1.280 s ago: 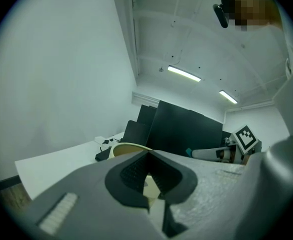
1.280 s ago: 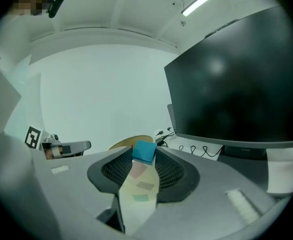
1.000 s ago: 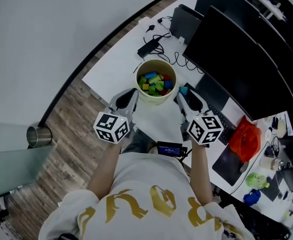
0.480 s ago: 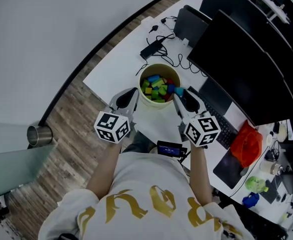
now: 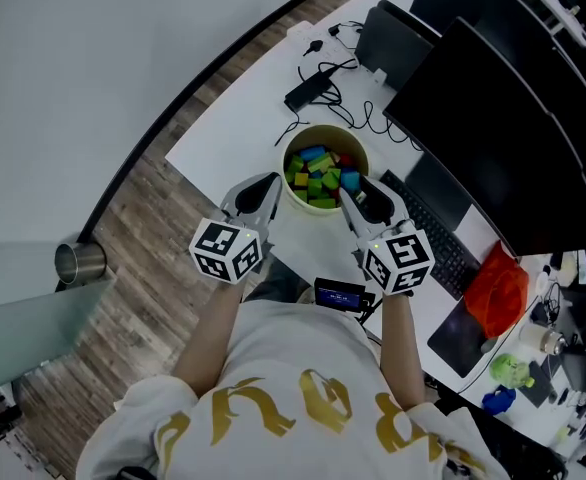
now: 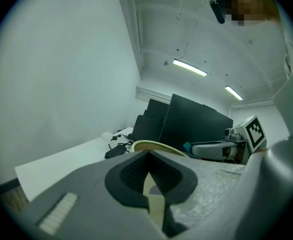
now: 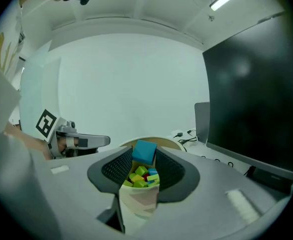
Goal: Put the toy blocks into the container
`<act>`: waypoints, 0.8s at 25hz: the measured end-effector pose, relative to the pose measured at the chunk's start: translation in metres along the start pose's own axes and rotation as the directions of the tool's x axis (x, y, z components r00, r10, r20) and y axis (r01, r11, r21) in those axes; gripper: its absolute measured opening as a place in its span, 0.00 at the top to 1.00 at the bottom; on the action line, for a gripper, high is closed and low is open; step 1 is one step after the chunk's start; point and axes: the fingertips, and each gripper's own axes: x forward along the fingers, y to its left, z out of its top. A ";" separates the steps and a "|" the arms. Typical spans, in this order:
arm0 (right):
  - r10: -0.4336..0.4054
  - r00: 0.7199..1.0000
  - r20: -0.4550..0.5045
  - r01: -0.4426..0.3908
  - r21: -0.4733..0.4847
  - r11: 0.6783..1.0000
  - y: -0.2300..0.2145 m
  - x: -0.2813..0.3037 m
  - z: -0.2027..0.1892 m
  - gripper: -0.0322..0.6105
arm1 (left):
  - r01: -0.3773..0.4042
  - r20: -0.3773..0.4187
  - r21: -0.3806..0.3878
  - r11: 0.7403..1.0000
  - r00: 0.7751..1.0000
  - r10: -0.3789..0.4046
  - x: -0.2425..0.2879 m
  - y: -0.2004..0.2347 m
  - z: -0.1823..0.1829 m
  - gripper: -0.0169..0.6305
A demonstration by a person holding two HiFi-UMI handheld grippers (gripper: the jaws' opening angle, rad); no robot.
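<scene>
A cream round container stands on the white desk, holding several coloured blocks. My right gripper is shut on a blue block and holds it at the container's right rim. In the right gripper view the blue block sits between the pads, above the blocks in the container. My left gripper is at the container's left side, shut with nothing in it. In the left gripper view the container's rim shows just beyond the closed tips.
Dark monitors and a keyboard fill the desk's right side. A black power adapter with cables lies behind the container. A red thing lies further right. A metal cylinder stands on the wooden floor at left.
My right gripper has carried the blue block leftwards, from beside the container to its right rim. The left gripper has hardly shifted.
</scene>
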 end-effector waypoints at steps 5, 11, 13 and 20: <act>-0.004 1.000 -0.016 0.004 -0.003 1.000 -0.002 0.006 -0.005 0.68 | 0.004 -0.014 -0.009 1.000 1.000 -0.004 0.003 0.003 -0.005 0.96; -0.007 1.000 -0.018 0.007 -0.001 1.000 -0.003 0.009 -0.006 0.68 | 0.000 -0.029 -0.018 1.000 1.000 -0.001 0.004 0.008 -0.009 0.96; -0.008 1.000 -0.018 0.008 0.003 1.000 -0.004 0.009 -0.007 0.67 | 0.002 -0.028 -0.020 1.000 1.000 -0.002 0.004 0.007 -0.009 0.96; -0.029 1.000 -0.002 0.029 0.028 0.999 -0.008 0.002 -0.008 0.67 | 0.013 -0.035 -0.020 1.000 0.999 -0.014 0.001 0.003 -0.013 0.96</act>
